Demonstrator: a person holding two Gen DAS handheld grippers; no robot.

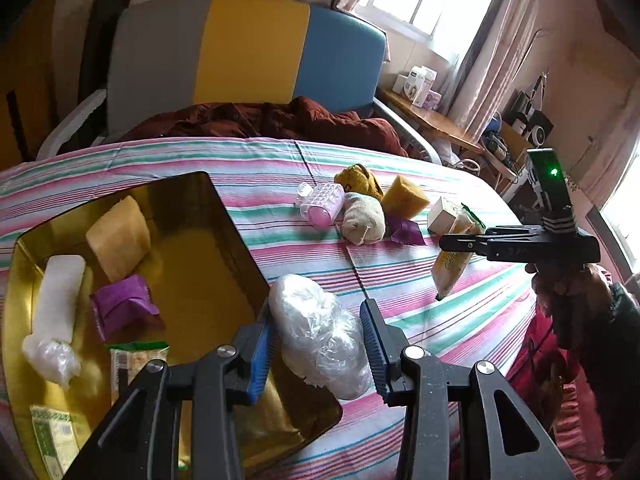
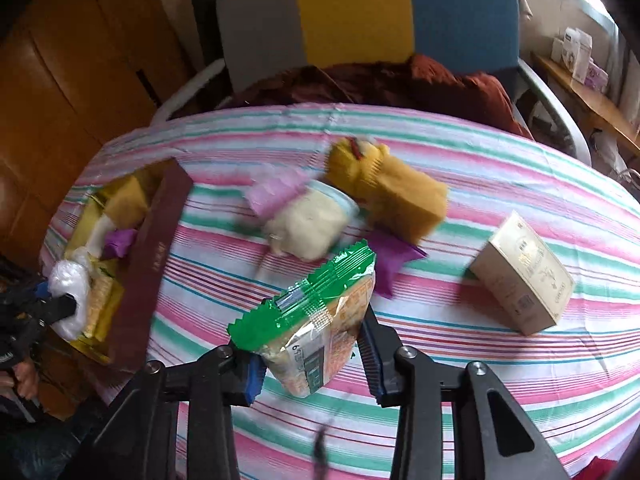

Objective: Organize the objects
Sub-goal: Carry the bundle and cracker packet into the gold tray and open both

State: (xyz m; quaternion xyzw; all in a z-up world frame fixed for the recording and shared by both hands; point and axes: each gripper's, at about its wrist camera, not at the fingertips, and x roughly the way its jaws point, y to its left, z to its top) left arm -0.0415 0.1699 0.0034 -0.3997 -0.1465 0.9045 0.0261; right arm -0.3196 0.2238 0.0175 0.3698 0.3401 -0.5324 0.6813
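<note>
My left gripper [image 1: 316,348] is shut on a white plastic-wrapped bundle [image 1: 320,336], held over the near right corner of the gold-lined box [image 1: 208,248]. In the box lie a yellow sponge [image 1: 118,238], a white roll [image 1: 56,304], a purple packet [image 1: 122,306] and green snack packets [image 1: 134,360]. My right gripper [image 2: 312,364] is shut on a green-topped snack packet [image 2: 316,328], lifted off the striped cloth. The left wrist view shows that packet [image 1: 450,270] hanging from the right gripper [image 1: 454,245].
Loose on the striped bed cloth [image 2: 480,380] are a cream carton [image 2: 524,276], a yellow sponge [image 2: 408,200], a rolled sock [image 2: 308,224], a pink item [image 2: 272,192], a purple packet [image 2: 390,260] and a yellow plush [image 2: 352,164]. A chair [image 1: 248,48] with brown fabric stands behind.
</note>
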